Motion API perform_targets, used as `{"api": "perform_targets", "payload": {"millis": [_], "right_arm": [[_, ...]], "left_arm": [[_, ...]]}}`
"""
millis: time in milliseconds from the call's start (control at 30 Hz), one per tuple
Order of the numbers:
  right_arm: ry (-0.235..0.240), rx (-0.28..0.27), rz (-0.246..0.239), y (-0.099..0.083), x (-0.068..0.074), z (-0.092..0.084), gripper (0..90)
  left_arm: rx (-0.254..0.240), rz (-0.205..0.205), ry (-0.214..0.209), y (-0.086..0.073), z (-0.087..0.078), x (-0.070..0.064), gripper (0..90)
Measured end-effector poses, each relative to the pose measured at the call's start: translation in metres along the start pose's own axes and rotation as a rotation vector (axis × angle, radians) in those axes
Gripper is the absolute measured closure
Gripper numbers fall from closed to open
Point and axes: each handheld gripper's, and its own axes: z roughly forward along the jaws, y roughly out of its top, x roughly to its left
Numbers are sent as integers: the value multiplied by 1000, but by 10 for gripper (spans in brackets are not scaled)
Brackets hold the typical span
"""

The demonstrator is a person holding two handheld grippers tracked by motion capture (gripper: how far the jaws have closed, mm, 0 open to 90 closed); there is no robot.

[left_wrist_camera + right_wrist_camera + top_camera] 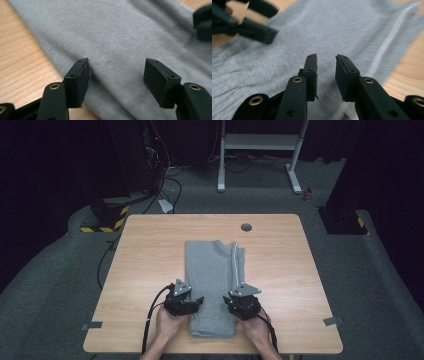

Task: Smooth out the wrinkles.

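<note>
A grey garment (pixel 214 285), already folded into a long narrow strip, lies along the middle of the counter (pixel 150 255). The left tool (pixel 197 301) hovers wide open and the right tool (pixel 229 301) narrowly parted over its near end, neither gripping cloth. Remaining, by judgement: the crosswise folds.

Both hand-held grippers (pixel 200 301) (pixel 227 301) unclamped, low
</note>
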Motion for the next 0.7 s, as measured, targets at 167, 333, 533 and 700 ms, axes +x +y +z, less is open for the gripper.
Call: {"api": "perform_targets", "payload": {"millis": [167,333,533,700], "right_arm": [[-38,53,4,-7,-6,11,719],[-75,47,36,-24,-20,-3,706],[-82,32,84,-30,-32,-16,666],[-103,4,65,-15,-29,-12,667]], "left_arm": [[39,15,28,-3,4,0,371],[39,26,34,-4,5,0,372],[33,7,32,-4,5,0,372],[25,3,37,1,9,3,378]]}}
